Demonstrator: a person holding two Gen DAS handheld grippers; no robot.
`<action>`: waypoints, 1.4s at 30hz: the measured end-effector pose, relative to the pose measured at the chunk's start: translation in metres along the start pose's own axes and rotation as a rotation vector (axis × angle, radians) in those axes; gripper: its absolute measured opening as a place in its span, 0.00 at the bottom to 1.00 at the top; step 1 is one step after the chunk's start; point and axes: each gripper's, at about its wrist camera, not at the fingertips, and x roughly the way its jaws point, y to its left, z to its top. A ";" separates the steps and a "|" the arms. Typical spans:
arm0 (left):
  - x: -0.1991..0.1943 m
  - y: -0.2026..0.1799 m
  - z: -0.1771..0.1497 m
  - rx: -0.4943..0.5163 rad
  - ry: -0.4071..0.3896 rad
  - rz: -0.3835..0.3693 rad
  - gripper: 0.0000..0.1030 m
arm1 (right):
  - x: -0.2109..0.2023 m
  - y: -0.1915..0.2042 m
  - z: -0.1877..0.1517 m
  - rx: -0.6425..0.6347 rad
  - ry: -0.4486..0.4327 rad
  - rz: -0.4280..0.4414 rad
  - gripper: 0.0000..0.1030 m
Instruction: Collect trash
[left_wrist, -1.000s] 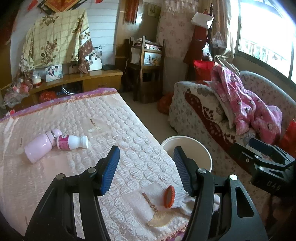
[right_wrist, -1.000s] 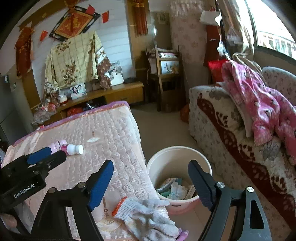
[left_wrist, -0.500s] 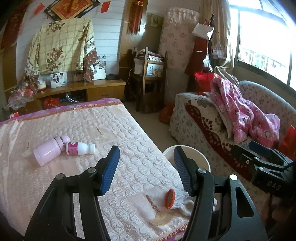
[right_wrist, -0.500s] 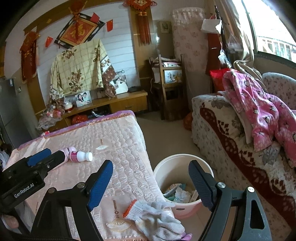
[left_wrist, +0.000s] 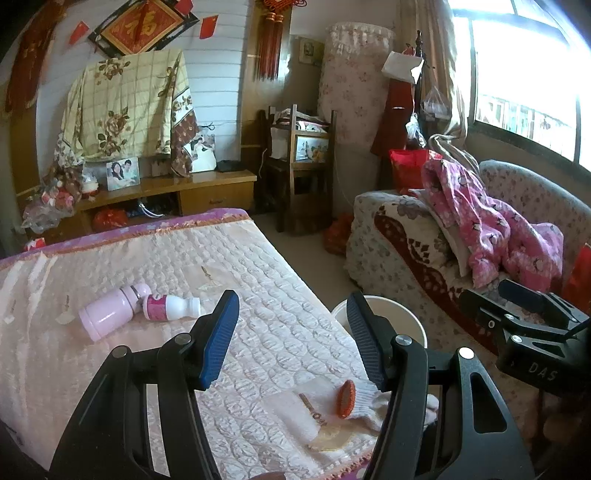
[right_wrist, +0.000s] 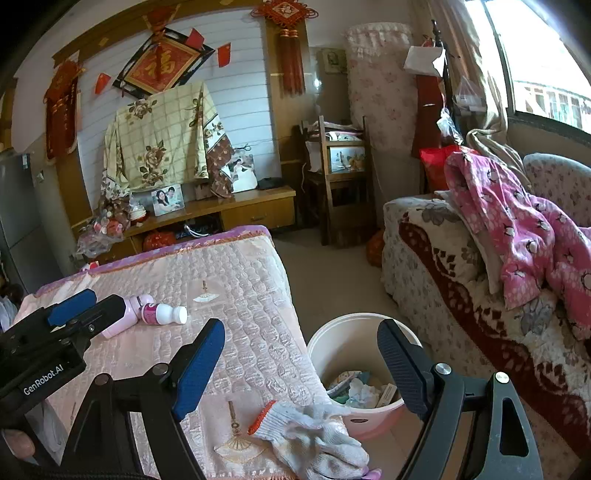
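Note:
A small white drink bottle with a pink label (left_wrist: 170, 307) (right_wrist: 161, 314) lies on the pink quilted table cover beside a larger pale pink bottle (left_wrist: 107, 318) (right_wrist: 122, 318). A white work glove with an orange cuff (left_wrist: 360, 400) (right_wrist: 314, 434) lies at the table's near corner. A cream trash bin (right_wrist: 328, 339) (left_wrist: 400, 314) with litter inside stands on the floor beside the table. My left gripper (left_wrist: 293, 341) is open and empty, above the table's near part. My right gripper (right_wrist: 303, 369) is open and empty, above the bin and glove.
A sofa (right_wrist: 461, 295) with a pink garment (right_wrist: 517, 229) stands to the right of the bin. A low wooden cabinet (right_wrist: 229, 210) and a wooden chair (right_wrist: 340, 184) stand at the back. The table cover (left_wrist: 184, 258) has a fringed edge.
Both grippers have lifted and drawn back a little, so the views show more of the wall. The bottles, glove and bin have not moved. Both jaws stay open.

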 end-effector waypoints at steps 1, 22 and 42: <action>0.000 0.000 0.000 0.003 0.001 0.001 0.58 | 0.000 0.000 0.000 0.001 0.001 0.001 0.80; 0.004 0.003 -0.007 -0.011 0.025 0.039 0.58 | 0.000 0.000 0.000 -0.001 0.004 0.000 0.80; 0.006 0.003 -0.007 -0.010 0.037 0.023 0.58 | 0.004 -0.003 -0.011 0.002 0.019 0.003 0.81</action>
